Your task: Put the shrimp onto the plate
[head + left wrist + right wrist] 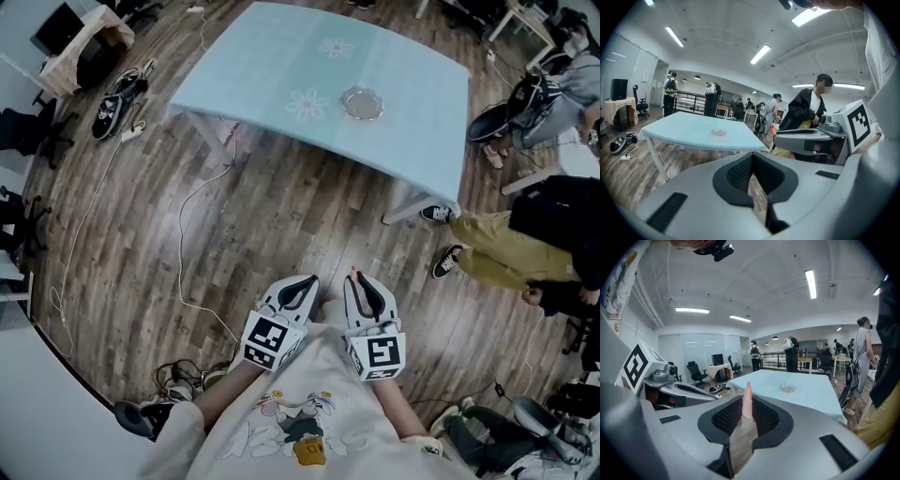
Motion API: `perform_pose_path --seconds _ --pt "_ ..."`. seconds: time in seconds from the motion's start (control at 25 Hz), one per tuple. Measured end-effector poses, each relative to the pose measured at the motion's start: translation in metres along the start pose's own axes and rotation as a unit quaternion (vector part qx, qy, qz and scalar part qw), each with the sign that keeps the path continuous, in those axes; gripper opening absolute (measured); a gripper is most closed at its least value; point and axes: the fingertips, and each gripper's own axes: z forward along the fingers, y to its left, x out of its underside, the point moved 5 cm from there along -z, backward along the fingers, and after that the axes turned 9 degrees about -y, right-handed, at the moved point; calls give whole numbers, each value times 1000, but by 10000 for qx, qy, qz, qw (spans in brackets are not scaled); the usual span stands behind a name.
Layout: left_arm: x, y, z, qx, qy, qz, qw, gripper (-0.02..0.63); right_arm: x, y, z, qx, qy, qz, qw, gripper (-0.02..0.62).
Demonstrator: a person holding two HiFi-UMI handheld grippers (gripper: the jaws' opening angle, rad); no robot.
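A: Where to look for the shrimp (748, 404)?

B: Between the jaws of the right hand-held gripper (748, 398). Pinched there, pink and upright, poking out past the tips. Held low and close to the torso, above the wooden floor (262, 216).

A: And the left hand-held gripper (752, 157)?

B: Pressed together at the tips, with nothing between them. Carried just beside the right one, at about the same height.

A: Any sign of the plate (362, 103)?

B: Far ahead, on the pale blue table (281, 66), toward its right end, beside a printed daisy (307, 104). Clear glass, well apart from both grippers.

A: Anything else worth noting?

B: At the right, near the table's corner, a person in khaki trousers (506, 253). At the far left, dark shoes (108, 112) on the floor, and a white cable (192, 216) trailing across the boards.
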Motion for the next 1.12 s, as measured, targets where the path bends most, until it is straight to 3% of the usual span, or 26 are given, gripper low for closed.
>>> perform_pose_path --seconds 0.28,0.44,0.76,0.88,1.12 --pt "-23 35 0 70 -162 79 9998 3 -5 35 34 -186 23 135 9997 84" --pt "-19 54 7 78 -67 66 9999 3 -2 32 53 -173 27 197 9997 84" --pt "-31 93 46 -25 75 185 9998 3 -4 -8 106 -151 -26 542 9984 84" --pt "-37 111 70 -109 138 74 9998 3 -13 -31 132 -202 -105 421 9989 84" --pt "-66 131 144 89 314 478 9983 3 -30 -93 187 -131 -113 619 9979 84"
